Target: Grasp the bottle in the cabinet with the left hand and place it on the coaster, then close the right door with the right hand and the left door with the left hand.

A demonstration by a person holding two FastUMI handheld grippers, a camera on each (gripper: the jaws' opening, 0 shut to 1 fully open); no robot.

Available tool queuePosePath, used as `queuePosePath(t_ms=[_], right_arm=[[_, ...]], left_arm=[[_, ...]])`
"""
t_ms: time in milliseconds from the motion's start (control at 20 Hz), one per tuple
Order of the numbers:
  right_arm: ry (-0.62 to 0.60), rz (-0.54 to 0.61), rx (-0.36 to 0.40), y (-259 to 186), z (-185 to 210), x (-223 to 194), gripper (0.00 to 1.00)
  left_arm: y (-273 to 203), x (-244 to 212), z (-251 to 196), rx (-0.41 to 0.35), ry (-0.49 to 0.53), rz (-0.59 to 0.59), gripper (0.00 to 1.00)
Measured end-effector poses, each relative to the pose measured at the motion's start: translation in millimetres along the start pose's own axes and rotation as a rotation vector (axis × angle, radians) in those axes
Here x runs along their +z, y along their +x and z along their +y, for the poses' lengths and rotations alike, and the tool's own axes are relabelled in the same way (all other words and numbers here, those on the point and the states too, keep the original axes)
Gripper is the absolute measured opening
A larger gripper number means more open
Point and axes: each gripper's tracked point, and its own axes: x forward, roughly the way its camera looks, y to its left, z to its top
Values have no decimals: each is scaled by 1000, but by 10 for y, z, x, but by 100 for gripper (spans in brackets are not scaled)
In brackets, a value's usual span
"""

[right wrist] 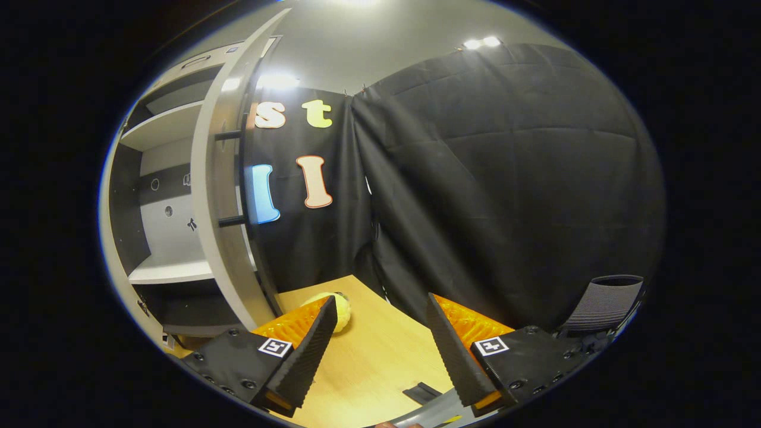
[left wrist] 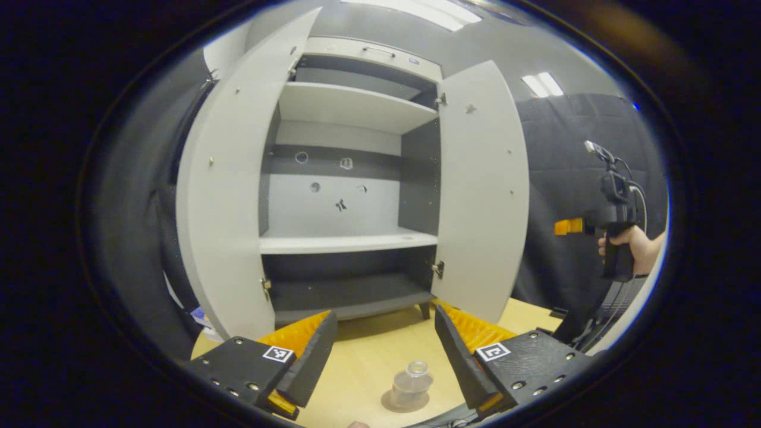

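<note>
We are looking at a bottle (left wrist: 411, 385) that is already standing upright on the coaster (left wrist: 405, 404), low on the tabletop (left wrist: 368, 356) between the fingers of our left tongs (left wrist: 380, 356). Those tongs are spread wide and gripping nothing; the bottle sits between them without touching either one. The cabinet (left wrist: 351, 178) ahead is standing with both doors swung out, its shelves bare.

Our right tongs (right wrist: 374, 351) are also released and empty, and we are seeing them from the left gripper view held up to the right of the right door (left wrist: 484, 190), near it but clearly apart. In the right gripper view that door is showing edge-on, with its dark handle (right wrist: 229, 178) on the outer face.

We are judging that the placing is done and the right door comes next. The main risk we are weighing is the bottle: it is light and narrow, and our left tongs are straddling it, so any sideways drift while we are withdrawing could tip it off the coaster. A second risk is pushing the right door near its hinge, where the tongs could slip off the panel. A small round yellowish object (right wrist: 339, 310) is lying on the tabletop near the door's foot; whether it sits in the swing path we cannot tell.
</note>
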Motion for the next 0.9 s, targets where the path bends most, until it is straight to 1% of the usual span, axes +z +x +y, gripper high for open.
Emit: queuePosePath(t_ms=[50,100,150,200,250,350,400,450,500,550,600,700,800,850,900], right_arm=[[0,-11,4,42,-16,52,92],[-5,-28,5,74,-37,127,92],[-13,-46,5,106,-52,198,96],[-19,-58,13,138,-42,238,92],[-25,-65,29,159,-1,294,95],[-48,-88,67,193,108,404,95],[-69,-107,85,196,148,485,92],[-93,-130,105,203,199,582,92],[-116,-152,126,227,254,662,92],[-129,-165,149,240,300,738,95],[-130,-173,180,247,360,794,92],[-118,-178,275,223,544,907,93],[-105,-177,334,235,600,1019,92],[-95,-173,359,254,638,1084,95],[-82,-163,385,272,693,1128,92]], left_arm=[[-4,172,70,42,-1,-27,95],[-59,189,108,77,-17,-51,95],[-47,310,136,102,-38,-66,94],[-26,396,157,122,-53,-79,94],[-34,472,193,148,-56,-84,94],[-4,620,261,201,-33,-87,94],[18,687,288,225,-22,-82,94],[34,733,304,246,-13,-73,94],[43,767,323,271,-10,-59,94],[55,787,351,294,-11,-42,94],[61,773,386,327,-4,-16,94],[62,774,428,384,6,22,95],[60,775,383,409,-21,38,95],[56,798,364,420,-28,38,95],[53,812,352,431,-31,35,95]])
